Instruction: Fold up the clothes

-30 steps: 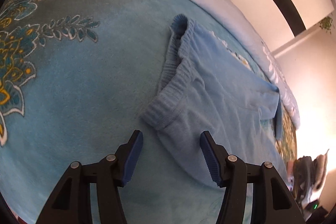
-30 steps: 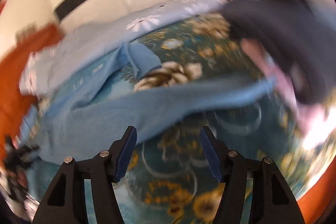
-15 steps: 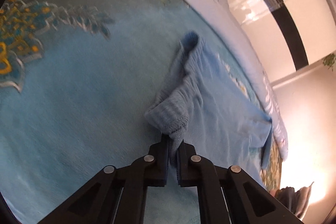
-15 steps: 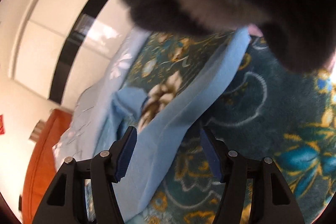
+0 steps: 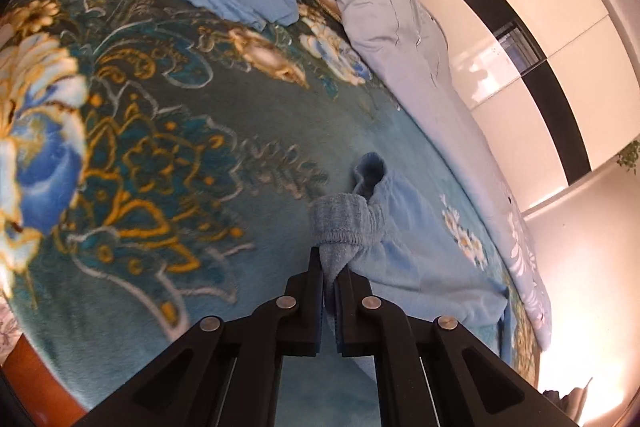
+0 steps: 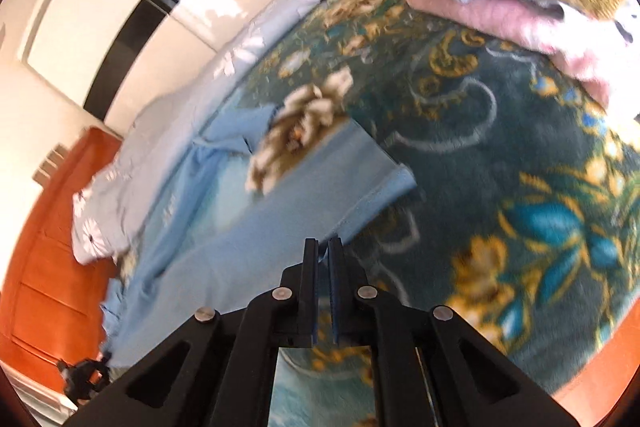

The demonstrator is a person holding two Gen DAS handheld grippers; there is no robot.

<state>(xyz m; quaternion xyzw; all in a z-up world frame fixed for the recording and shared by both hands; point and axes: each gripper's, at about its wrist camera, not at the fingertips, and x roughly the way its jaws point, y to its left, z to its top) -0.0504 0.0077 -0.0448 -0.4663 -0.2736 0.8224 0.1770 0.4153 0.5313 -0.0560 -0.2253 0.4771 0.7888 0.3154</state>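
On floral blanket [image 5: 168, 155] – left gripper [image 5: 329, 267] clamped on blue pants [image 5: 404, 247] waistband at 12 o'clock; right gripper [image 6: 323, 247] pinched together on pants hem edge – blurry.

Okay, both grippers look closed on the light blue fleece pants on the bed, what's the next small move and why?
Probably lift both ends together and carry the waistband toward the leg end. The left gripper pinches the ribbed waistband of the light blue fleece pants, already bunched off the teal floral blanket. The right gripper appears shut on the leg edge near the hem, though blur leaves that grip uncertain.
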